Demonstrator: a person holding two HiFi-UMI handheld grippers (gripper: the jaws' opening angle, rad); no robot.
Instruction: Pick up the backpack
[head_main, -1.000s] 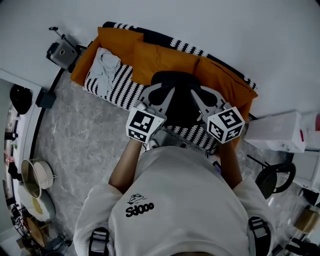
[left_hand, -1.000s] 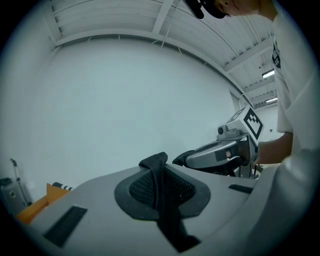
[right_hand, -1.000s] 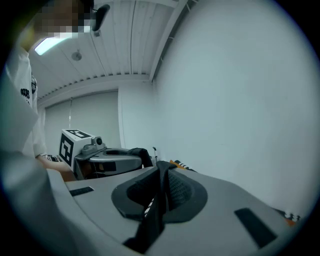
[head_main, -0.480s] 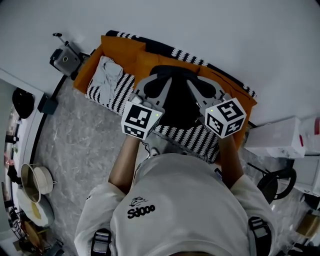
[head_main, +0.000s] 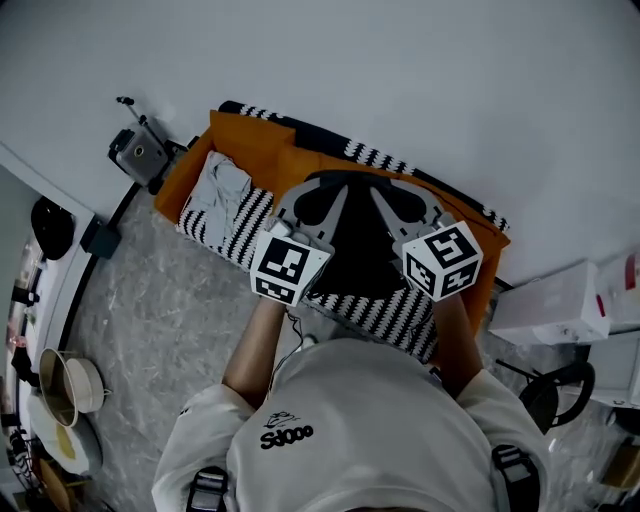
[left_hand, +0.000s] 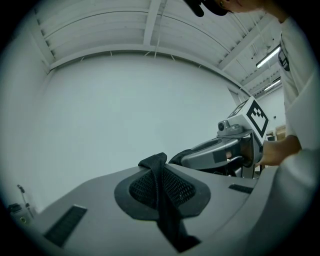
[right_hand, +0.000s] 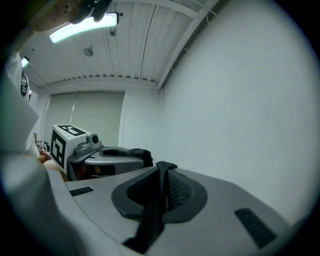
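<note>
The black backpack (head_main: 356, 235) hangs in front of me, over a sofa, between my two grippers. My left gripper (head_main: 303, 203) is shut on a black strap (left_hand: 161, 172) of the backpack, which runs up between its grey jaws. My right gripper (head_main: 408, 203) is likewise shut on the other black strap (right_hand: 160, 186). Both grippers point about level toward the white wall, side by side. In the left gripper view the right gripper (left_hand: 227, 150) shows at the right; in the right gripper view the left gripper (right_hand: 107, 155) shows at the left. The backpack's lower part is hidden behind the marker cubes.
Below the backpack stands a sofa with orange cushions (head_main: 330, 150) and a black-and-white striped cover (head_main: 235, 215), with a grey cloth (head_main: 222, 188) on its left end. A small grey device (head_main: 140, 152) sits at the wall, a white box (head_main: 548, 295) at the right, pots (head_main: 65, 378) at the left.
Both grippers have risen together with the backpack's straps held in them, and the backpack has come up off the sofa seat. The jaws have stayed shut.
</note>
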